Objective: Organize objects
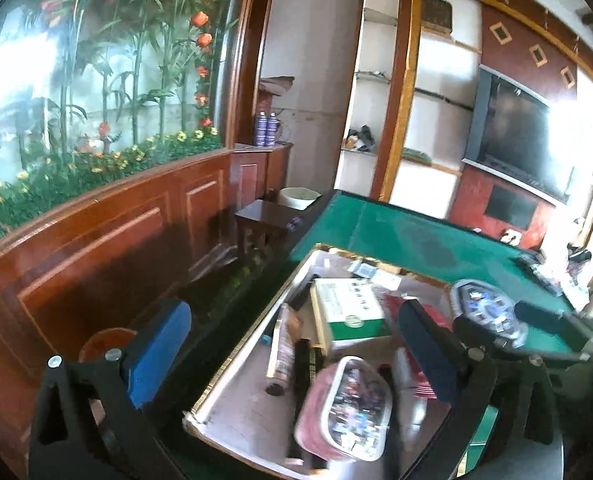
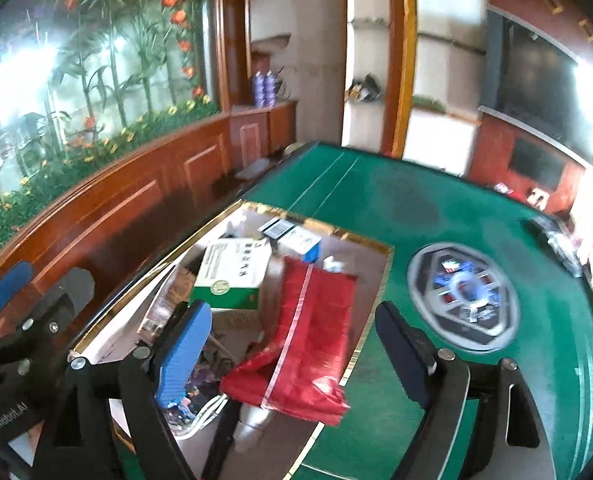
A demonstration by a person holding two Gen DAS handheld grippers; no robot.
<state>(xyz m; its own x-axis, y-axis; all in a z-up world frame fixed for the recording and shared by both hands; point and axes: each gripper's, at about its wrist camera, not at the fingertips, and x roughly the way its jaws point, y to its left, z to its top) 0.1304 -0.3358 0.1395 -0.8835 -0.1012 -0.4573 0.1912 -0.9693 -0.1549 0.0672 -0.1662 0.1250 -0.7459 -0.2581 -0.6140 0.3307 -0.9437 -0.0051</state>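
Green felt table [image 2: 396, 208] carries a gold-rimmed tray [image 2: 370, 334] at its left edge, beside the wood-panelled wall [image 2: 136, 208].

Tray contents, right wrist view: green-and-white box [image 2: 232, 276] toward the far left side; small blue-and-white box [image 2: 302, 242] just beyond it, near the far rim; red bag [image 2: 300, 340] lying lengthwise along the right side, its near end draped over the tray's right rim onto the felt. Left wrist view adds a tube [image 1: 284, 350] lying along the left side and a pink-rimmed clear case [image 1: 346, 408] near the near rim, contents too blurred to identify.

A round control panel [image 2: 462, 296] is set into the felt at table centre, right of the tray.

Left gripper [image 1: 292, 356]: fingers wide apart, holding nothing, hanging above the tray's near-left part. Right gripper [image 2: 296, 354]: fingers wide apart, holding nothing, above the red bag; contact cannot be determined. Left gripper also visible at the left edge of the right wrist view.
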